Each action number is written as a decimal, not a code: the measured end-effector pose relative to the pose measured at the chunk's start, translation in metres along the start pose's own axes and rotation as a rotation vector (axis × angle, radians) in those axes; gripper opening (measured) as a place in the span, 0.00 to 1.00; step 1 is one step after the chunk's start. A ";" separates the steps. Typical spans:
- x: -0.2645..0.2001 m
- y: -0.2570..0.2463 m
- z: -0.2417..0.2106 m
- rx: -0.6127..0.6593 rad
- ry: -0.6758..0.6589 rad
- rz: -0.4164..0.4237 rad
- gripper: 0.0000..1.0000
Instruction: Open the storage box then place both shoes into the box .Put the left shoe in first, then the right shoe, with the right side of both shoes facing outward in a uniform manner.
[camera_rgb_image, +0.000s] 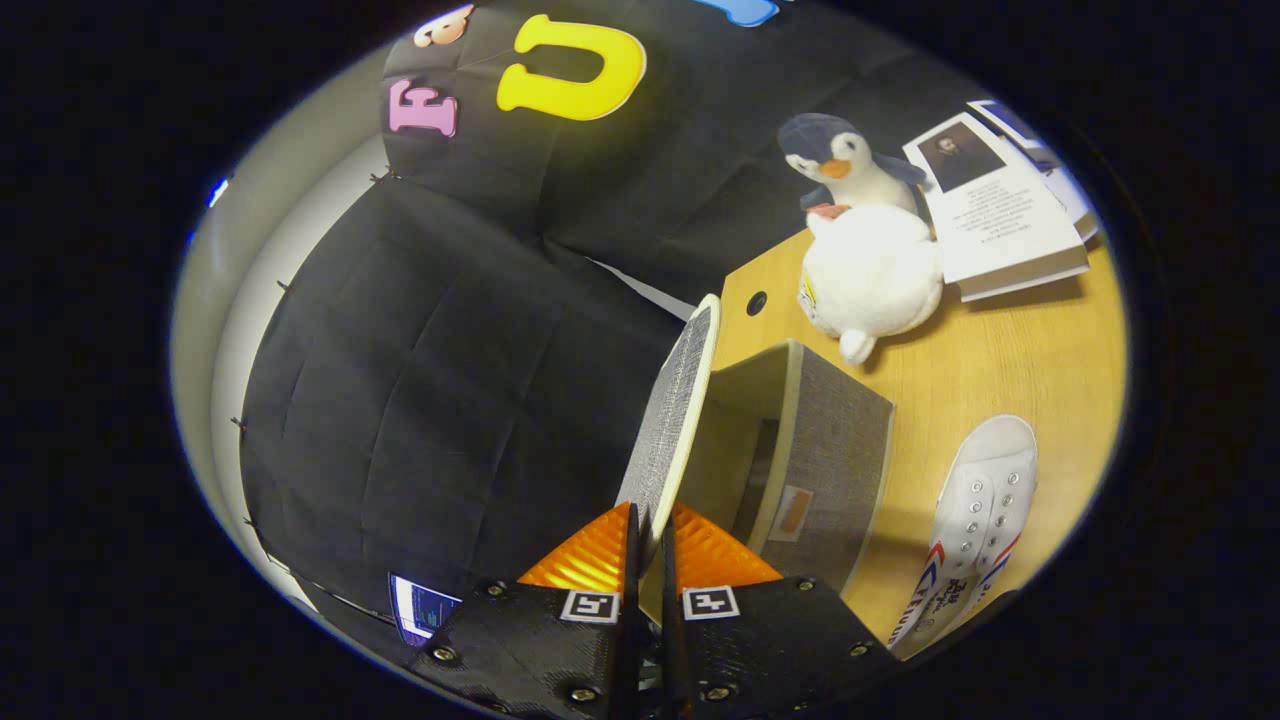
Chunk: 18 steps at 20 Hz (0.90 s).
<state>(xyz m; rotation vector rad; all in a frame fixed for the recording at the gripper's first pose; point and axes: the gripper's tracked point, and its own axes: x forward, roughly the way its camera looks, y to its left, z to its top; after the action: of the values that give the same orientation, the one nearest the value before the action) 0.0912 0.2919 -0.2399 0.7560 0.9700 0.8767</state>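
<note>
A grey fabric storage box (835, 450) stands on the wooden table (1030, 350), its mouth uncovered and its pale inside showing. Its grey lid (675, 410), with a cream rim, stands on edge beside the box and runs away from me. My gripper (648, 530) is shut on the lid, both fingers pressed on its near edge. A white sneaker (975, 520) with metal eyelets and red and blue stripes lies on the table past the box's outer wall, toe pointing away.
A plush penguin (850, 165) stands behind a white plush toy (870, 275) beyond the box. An open book (1000, 210) lies by them. The table has a round cable hole (756, 302) near its edge. Black cloth walls hang on the lid's other side.
</note>
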 end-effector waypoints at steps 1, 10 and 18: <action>0.002 0.010 0.004 -0.017 -0.001 0.002 0.09; 0.043 0.096 0.018 -0.212 0.052 -0.089 0.09; 0.132 0.166 0.001 -0.300 0.122 -0.097 0.09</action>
<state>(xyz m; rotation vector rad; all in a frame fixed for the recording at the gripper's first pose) 0.0850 0.4828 -0.1466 0.4006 0.9476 0.9653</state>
